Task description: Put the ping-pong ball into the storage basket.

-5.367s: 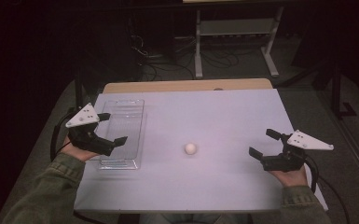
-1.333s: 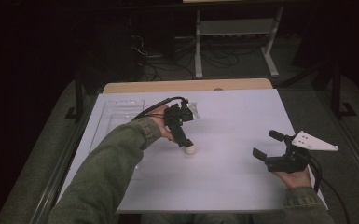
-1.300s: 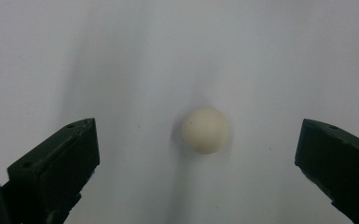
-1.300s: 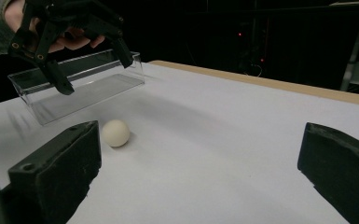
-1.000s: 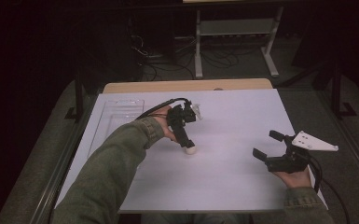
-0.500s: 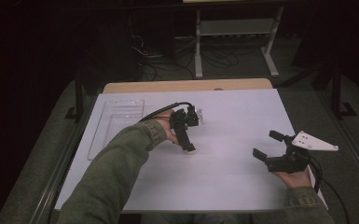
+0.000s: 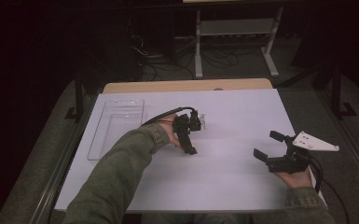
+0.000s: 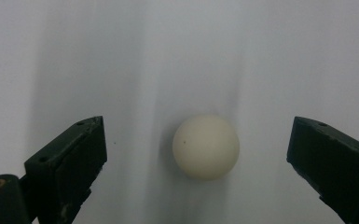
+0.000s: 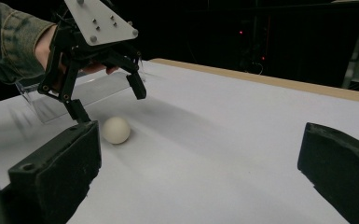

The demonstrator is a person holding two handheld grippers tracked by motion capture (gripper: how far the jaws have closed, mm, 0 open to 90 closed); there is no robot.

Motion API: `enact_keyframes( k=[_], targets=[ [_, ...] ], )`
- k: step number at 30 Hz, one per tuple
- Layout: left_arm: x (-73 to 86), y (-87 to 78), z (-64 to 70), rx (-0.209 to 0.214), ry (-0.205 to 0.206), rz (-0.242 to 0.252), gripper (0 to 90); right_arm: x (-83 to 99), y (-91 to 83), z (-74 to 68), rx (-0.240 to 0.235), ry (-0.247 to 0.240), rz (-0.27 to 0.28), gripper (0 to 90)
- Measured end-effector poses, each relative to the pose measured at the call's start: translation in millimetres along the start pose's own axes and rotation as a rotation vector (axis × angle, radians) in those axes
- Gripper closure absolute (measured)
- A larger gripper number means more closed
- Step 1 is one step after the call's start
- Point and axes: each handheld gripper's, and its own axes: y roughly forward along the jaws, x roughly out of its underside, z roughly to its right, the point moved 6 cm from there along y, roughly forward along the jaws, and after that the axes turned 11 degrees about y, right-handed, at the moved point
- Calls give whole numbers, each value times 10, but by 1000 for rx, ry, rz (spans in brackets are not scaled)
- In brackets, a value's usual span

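**Left claw poised over the ball**

The small cream-white ball sits on the white table sheet, roughly at the middle of the table and a little toward the 9 o'clock side as I look from the person's end. It is round, so it has no long axis to line up with; any closing direction would serve.

The left gripper hangs right above it, tipped down, jaws wide apart. In the left gripper view the ball lies between the two black jaws, a shade toward 5 o'clock of centre, with clear sheet on either side and neither jaw touching it. From the right gripper view the left gripper straddles the ball, one jaw tip just at its 9 o'clock, the other raised off at about 1 o'clock. That is the relation the coming move turns on: I judge the claw needs only to drop a little and close.

The right gripper rests well apart at 3 o'clock near the table edge, jaws also spread, holding nothing. The left is plainly the nearer one.

A clear plastic tray lies at 9 o'clock of the ball, near the left edge.
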Motion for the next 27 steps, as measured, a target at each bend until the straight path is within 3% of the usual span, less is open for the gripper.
enact_keyframes(
  k=[13, 17, 27],
  targets=[
    [71, 100, 36, -4, 7, -11, 59, 3, -1, 2, 1, 2, -3, 0],
    [72, 103, 38, -9, 20, 1, 137, 4, -1, 2, 2, 2, -3, 0],
    [104, 144, 48, -17, 27, 3, 157, 0, -9, 4, 7, -2, 2, 0]
  ],
)
